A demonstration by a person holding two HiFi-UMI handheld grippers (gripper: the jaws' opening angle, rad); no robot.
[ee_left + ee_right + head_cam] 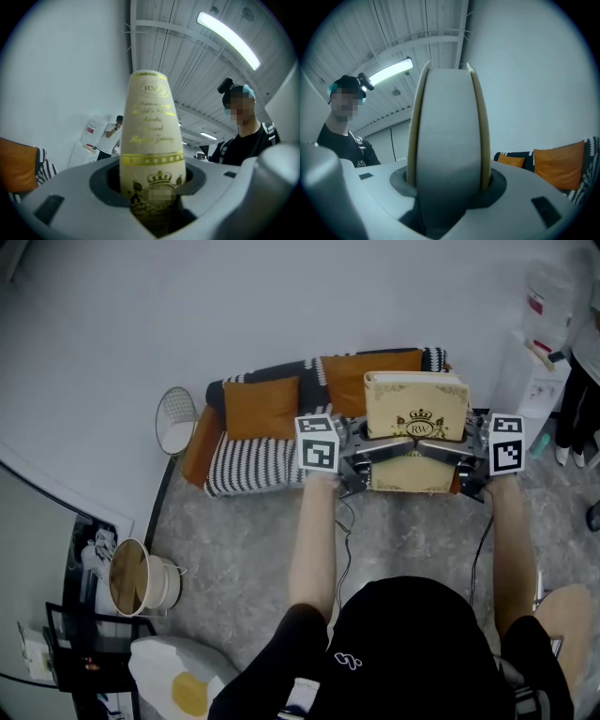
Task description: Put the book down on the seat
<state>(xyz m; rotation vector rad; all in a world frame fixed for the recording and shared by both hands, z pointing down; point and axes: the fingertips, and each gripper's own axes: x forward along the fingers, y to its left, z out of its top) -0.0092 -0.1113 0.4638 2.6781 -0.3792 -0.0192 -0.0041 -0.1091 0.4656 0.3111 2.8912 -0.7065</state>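
Left gripper [154,206] is clamped on the book [151,136]. Both jaws press the cream spine, with gold lettering and a crown crest running up between them. Right gripper [447,206] is clenched on the same book [447,131] from the opposite side. Its jaws sit wide across the page block, one cover edge showing on each side. Count: 2 grippers, 1 book, nothing else gripped.

1 marker cube per gripper, 2 total: left cube [317,442] and right cube [506,443]. 2 bare forearms hold the grippers, and 1 cable hangs off each.

In the head view the book [417,409] hangs between the two grippers, front cover with the crest facing the camera. It overlaps the right end of the sofa [217,390]. Whether it touches the seat [248,470] can't be told from any view.

- **Sofa:** 1, against the white wall, with 1 black-and-white striped throw [272,457] over the seat.
- **Cushions:** 2 orange cushions on the backrest, one left [261,406] and one [352,381] partly behind the book.

On the floor:
- 1 wire basket [175,420] just beside the sofa's left arm.
- 1 white pail [142,579] nearer the camera, well apart from the sofa.
- 1 white pillow with a yellow spot [178,681] at the bottom left.

1 bystander [110,136] in a white top stands well beyond the book in the left gripper view.
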